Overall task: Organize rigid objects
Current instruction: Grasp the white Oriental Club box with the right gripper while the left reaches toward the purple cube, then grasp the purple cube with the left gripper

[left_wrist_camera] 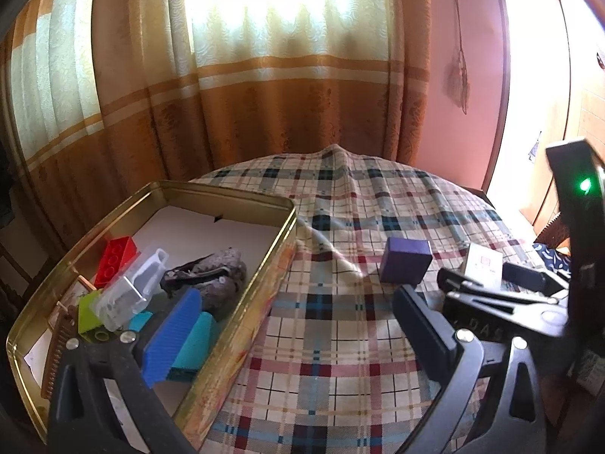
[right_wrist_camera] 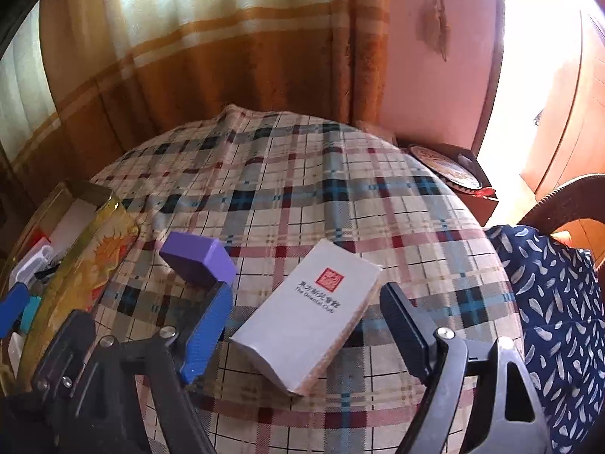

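Left wrist view: tin (left_wrist_camera: 242,304) contents visible, red brick (left_wrist_camera: 115,257); left gripper (left_wrist_camera: 295,335) jaws spread.
Right wrist view: white box (right_wrist_camera: 308,316) label legible; right gripper (right_wrist_camera: 306,335) jaws spread around it.

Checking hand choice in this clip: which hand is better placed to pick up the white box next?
Right. The right gripper is open with the white box lying between its fingers on the plaid cloth. The left gripper sits over by the tin.

Tin (left_wrist_camera: 242,314) at left on the cloth (left_wrist_camera: 340,340), cube (left_wrist_camera: 405,261) right of it, box (right_wrist_camera: 310,314) farther right
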Tool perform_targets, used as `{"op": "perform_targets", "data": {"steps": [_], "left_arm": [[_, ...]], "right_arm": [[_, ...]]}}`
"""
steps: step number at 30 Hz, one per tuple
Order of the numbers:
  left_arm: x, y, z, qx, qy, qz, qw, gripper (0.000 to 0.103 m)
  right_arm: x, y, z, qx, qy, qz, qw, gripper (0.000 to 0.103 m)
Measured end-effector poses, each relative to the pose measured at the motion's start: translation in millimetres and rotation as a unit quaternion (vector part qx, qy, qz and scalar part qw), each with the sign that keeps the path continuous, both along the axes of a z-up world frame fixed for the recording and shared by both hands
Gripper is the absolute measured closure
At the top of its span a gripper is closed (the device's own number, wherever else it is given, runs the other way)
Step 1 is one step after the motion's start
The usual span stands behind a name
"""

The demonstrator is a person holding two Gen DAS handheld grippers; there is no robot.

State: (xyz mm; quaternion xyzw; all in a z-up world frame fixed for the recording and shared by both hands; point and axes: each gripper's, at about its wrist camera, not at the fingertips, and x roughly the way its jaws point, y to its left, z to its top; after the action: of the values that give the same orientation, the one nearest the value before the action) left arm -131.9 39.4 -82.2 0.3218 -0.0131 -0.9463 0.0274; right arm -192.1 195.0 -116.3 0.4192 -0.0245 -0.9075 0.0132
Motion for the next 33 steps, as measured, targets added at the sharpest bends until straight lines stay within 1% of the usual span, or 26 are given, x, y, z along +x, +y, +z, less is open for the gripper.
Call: {"op": "perform_targets", "data": {"steps": [1,2,3,5,7,14,17,19,23,27,30,33], "left_arm": [[0,0,0,0.0,0.001,0.001,1.0,0.0],[0,0,1,0.001,0.001,0.001,1.0,0.0],[0,0,2,0.002,0.002,0.0,1.0,0.0],[-1,2,2,0.001,0.002,-0.001,1.0,0.0],[-2,4,2,0.002,0.0,-0.007,1.0,0.0],[-15,18,-2,-0.002,-0.008,-0.026,0.9996,0.0],[-22,26,-6,-0.005,-0.013,-0.039,0.9991,0.0],[-30,33,-11,-0.005,-0.025,-0.05,0.9984,0.001],[-43,41,-18,0.0,-0.037,-0.067,0.9971,0.001],[-55,49,-24,0.013,-0.054,-0.08,0.9953,0.001],[-57,56,-24,0.013,-0.052,-0.092,0.9943,0.002],[-61,67,-25,-0.004,-0.055,-0.1,0.9935,0.003]], "right_arm": [[0,-1,-1,0.001,-0.004,0.004,1.0,0.038],[-1,-2,-2,0.003,-0.006,0.005,1.0,0.05],[0,-3,-2,0.004,-0.005,0.007,1.0,0.057],[1,-2,-1,-0.002,0.0,0.013,1.0,0.059],[4,2,2,-0.011,0.01,0.007,1.0,0.059],[14,29,10,-0.043,0.041,-0.04,0.997,0.06],[17,33,15,-0.044,0.056,-0.055,0.996,0.059],[18,35,17,-0.044,0.063,-0.062,0.995,0.06],[19,46,16,-0.062,0.063,-0.075,0.993,0.059],[20,48,17,-0.066,0.068,-0.081,0.992,0.059],[23,47,18,-0.064,0.076,-0.08,0.992,0.059],[22,49,15,-0.076,0.071,-0.079,0.991,0.059]]}}
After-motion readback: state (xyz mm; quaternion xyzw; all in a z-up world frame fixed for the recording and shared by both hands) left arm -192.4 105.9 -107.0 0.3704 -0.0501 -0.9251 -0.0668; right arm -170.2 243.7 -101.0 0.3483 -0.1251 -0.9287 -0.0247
